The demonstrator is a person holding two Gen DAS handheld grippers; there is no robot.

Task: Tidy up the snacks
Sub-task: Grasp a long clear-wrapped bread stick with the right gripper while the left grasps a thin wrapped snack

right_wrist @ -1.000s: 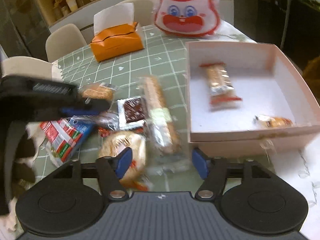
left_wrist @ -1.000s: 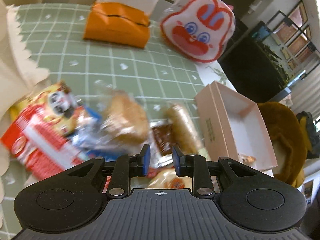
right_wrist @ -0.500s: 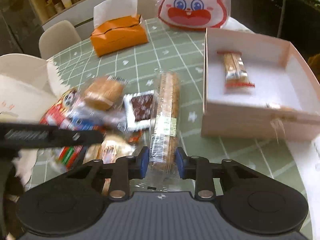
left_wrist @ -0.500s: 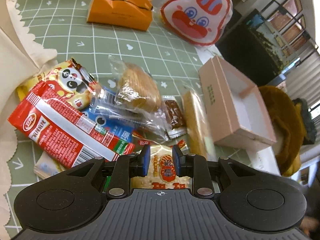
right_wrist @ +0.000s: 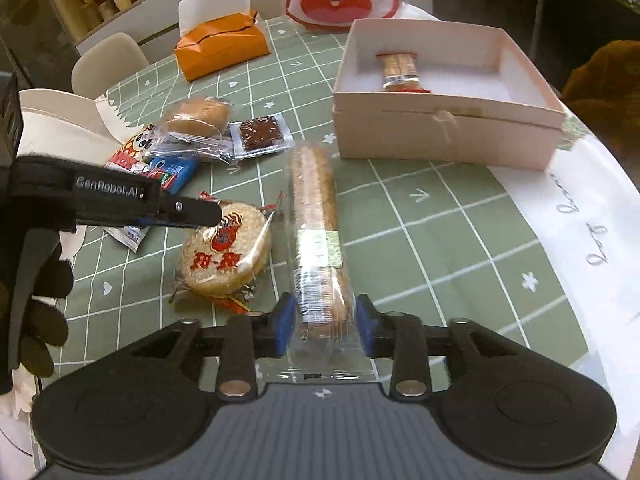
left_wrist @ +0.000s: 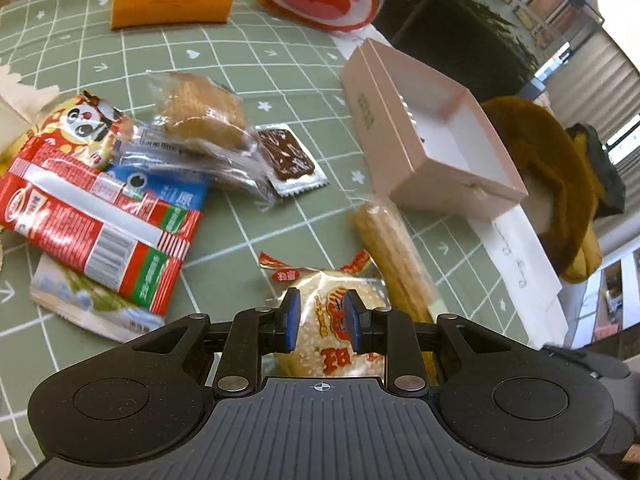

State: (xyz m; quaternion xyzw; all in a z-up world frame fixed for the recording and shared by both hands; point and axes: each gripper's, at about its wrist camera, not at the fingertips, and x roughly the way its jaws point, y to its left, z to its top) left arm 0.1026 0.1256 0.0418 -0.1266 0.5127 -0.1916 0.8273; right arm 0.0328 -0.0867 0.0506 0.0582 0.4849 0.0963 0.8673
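The right tongs (right_wrist: pixel 323 326) are clamped on the near end of the long biscuit sleeve (right_wrist: pixel 316 216), which points far toward the pink box (right_wrist: pixel 440 128). Held so far from its middle, it may sag or slip from the wrapper. The left tongs (left_wrist: pixel 319 320) hover narrowly apart, gripping nothing, over the round rice cracker (left_wrist: pixel 332 320) on the worktop (left_wrist: pixel 256 240)

Glossy wrappers, matt box

The long biscuit pack (right_wrist: pixel 318 248) wears clear shiny plastic film; the pink box (right_wrist: pixel 440 132) looks like matt card; the counter (right_wrist: pixel 420 232) cover is smooth green gridded sheet.
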